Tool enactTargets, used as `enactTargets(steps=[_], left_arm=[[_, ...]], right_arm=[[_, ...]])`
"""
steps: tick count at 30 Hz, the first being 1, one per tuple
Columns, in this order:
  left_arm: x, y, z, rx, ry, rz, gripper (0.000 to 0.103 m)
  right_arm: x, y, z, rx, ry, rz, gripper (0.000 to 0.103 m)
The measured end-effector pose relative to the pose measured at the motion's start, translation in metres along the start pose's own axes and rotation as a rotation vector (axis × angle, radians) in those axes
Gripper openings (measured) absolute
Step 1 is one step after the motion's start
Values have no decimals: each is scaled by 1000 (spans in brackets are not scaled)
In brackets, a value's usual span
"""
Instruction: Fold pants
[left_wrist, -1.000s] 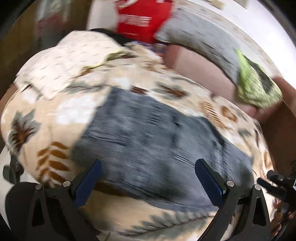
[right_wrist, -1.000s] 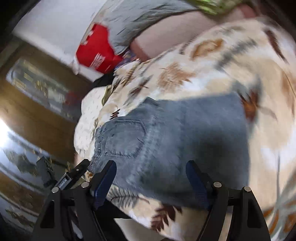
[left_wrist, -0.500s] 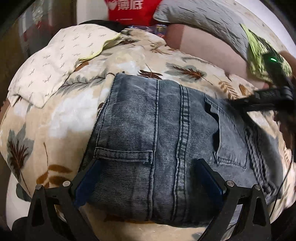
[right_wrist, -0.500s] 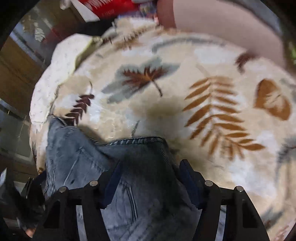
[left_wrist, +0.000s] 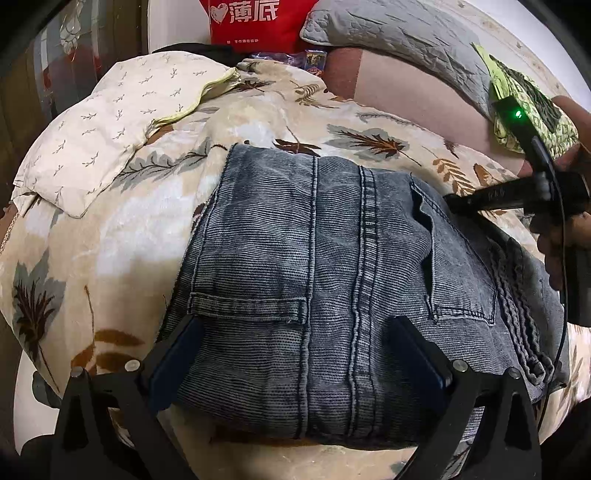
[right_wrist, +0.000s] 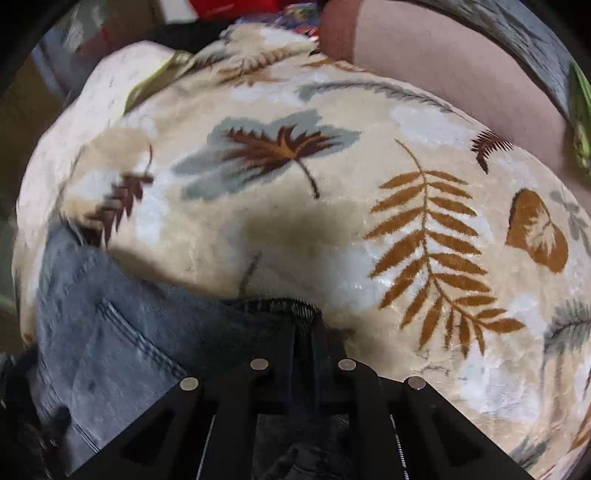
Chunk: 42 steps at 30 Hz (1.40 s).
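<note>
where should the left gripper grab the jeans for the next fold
Probably the near folded edge of the jeans, coming from above: the open left gripper straddles it. The right gripper, jaws just closed, pinches the hem at the far side, so a matching pinch would lift evenly.

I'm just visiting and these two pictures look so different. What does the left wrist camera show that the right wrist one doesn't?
Only the left wrist view: the left gripper open over the jeans' back pockets, the white pillow, the red bag, and a hand holding the other tool.

Only the right wrist view: the right gripper, whose jaws have just closed, pinching the jeans' edge.

Both: the jeans, the leaf-print blanket and the grey quilt.
</note>
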<state>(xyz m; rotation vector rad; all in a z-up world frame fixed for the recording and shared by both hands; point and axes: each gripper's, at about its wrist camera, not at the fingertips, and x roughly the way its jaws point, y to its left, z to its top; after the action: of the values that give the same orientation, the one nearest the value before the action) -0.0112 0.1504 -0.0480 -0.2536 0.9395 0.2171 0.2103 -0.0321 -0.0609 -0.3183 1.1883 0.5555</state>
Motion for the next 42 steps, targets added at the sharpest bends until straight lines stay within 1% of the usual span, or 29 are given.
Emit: enactTargets(steps=[2, 5, 7, 10, 11, 12, 13, 15, 16, 18, 19, 21, 22, 23, 24, 25, 27, 28, 30, 31, 32, 33, 35, 36, 37, 38, 39, 41, 42], left_arm=[[0, 0, -1, 5, -5, -1, 101], [0, 0, -1, 3, -2, 3, 101], [0, 0, -1, 4, -2, 6, 101], [0, 0, 0, 4, -3, 4, 101], [0, -1, 0, 4, -3, 5, 101], [0, -1, 0, 5, -5, 6, 101], [0, -1, 0, 8, -6, 8, 101], [-1, -1, -1, 10, -12, 7, 101], [-1, -1, -1, 10, -13, 6, 101], [-1, -2, -1, 9, -13, 11, 101], [-1, -1, -1, 8, -14, 13, 101], [0, -1, -1, 7, -14, 21, 101], [1, -1, 0, 8, -16, 25, 101], [1, -2, 0, 10, -17, 27, 101], [1, -2, -1, 14, -21, 28, 101], [1, -2, -1, 15, -24, 28, 101], [-1, -1, -2, 12, -38, 20, 101], [0, -1, -3, 13, -43, 20, 101], [0, -2, -3, 16, -50, 28, 101], [0, -2, -3, 13, -51, 30, 101], [0, -2, -4, 11, -53, 32, 101], [0, -3, -3, 9, -54, 36, 102], [0, -3, -4, 8, -58, 37, 102], [-1, -3, -5, 10, -62, 35, 102], [-2, -3, -6, 12, -66, 34, 102], [-4, -3, -7, 12, -72, 30, 102], [-6, -2, -7, 11, -80, 24, 102], [-15, 2, -7, -1, -101, 18, 102], [-22, 4, -7, -13, -117, 18, 102]], right_arm=[[-11, -11, 0, 73, -30, 56, 15], [-37, -23, -2, 136, -97, 70, 21], [-48, -28, -2, 185, -117, 122, 23], [-37, -22, -3, 221, -55, 274, 24], [-20, -19, -5, 211, 7, 275, 24], [-5, -22, -6, 212, 57, 224, 24], [9, -32, -8, 251, 74, 199, 24], [5, -47, -8, 350, 25, 268, 24], [-2, -48, -8, 371, 5, 274, 24], [-21, -43, -9, 343, -25, 285, 24], [-32, -40, -12, 328, -40, 318, 25], [-38, -38, -17, 323, -48, 349, 36], [-34, -40, -19, 328, -35, 335, 57], [-20, -46, -21, 343, 7, 294, 69], [-4, -55, -26, 363, 57, 239, 64], [1, -63, -28, 406, 40, 250, 60], [-20, -69, -33, 478, -60, 279, 60], [-36, -66, -36, 461, -109, 278, 60], [-54, -62, -41, 454, -139, 307, 60], [-61, -59, -45, 447, -147, 353, 61], [-65, -54, -49, 420, -141, 386, 61], [-64, -51, -51, 403, -133, 376, 62], [-38, -58, -51, 386, -57, 320, 71], [-20, -69, -53, 419, 11, 292, 69], [-13, -83, -57, 484, 14, 304, 61], [-24, -92, -60, 538, -48, 342, 61], [-37, -94, -61, 547, -102, 370, 61], [-78, -88, -69, 490, -227, 432, 61], [-89, -87, -73, 477, -260, 436, 62]])
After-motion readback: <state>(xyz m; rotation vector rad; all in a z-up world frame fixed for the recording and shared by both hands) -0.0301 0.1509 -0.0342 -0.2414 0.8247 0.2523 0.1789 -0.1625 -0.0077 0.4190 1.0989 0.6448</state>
